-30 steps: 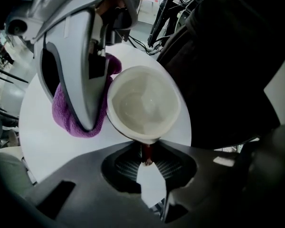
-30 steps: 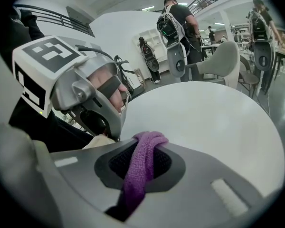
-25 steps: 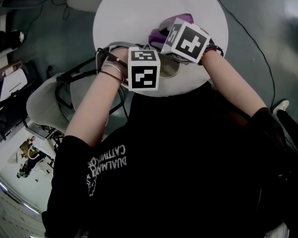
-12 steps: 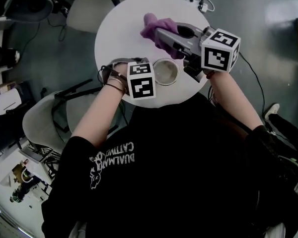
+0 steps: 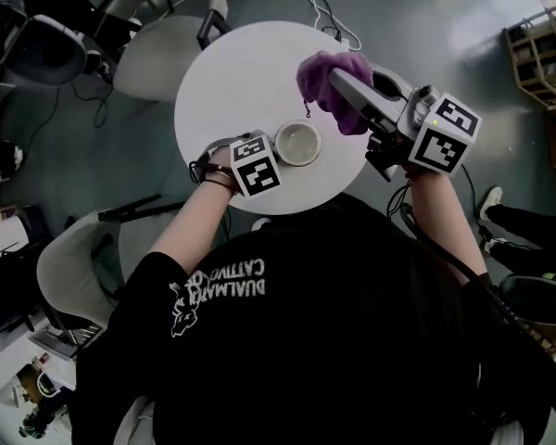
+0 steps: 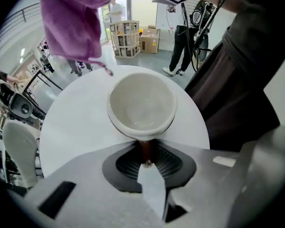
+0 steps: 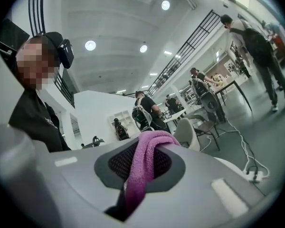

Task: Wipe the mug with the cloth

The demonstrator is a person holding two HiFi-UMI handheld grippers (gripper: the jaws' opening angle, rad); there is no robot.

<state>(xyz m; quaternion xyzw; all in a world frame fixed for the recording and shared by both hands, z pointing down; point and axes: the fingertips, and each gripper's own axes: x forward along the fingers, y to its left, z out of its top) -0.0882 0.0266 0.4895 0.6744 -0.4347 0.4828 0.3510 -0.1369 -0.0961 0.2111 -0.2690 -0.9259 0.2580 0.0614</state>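
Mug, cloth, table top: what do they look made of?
Mug: probably glazed ceramic. It is glossy off-white inside, with soft highlights and a thick rounded rim.
Cloth: soft woven or knitted fabric, maybe microfibre. It is purple and matte with a ribbed texture, and it hangs limp.
Table top: smooth matte white surface, possibly laminate or paint. The material underneath can't be told.
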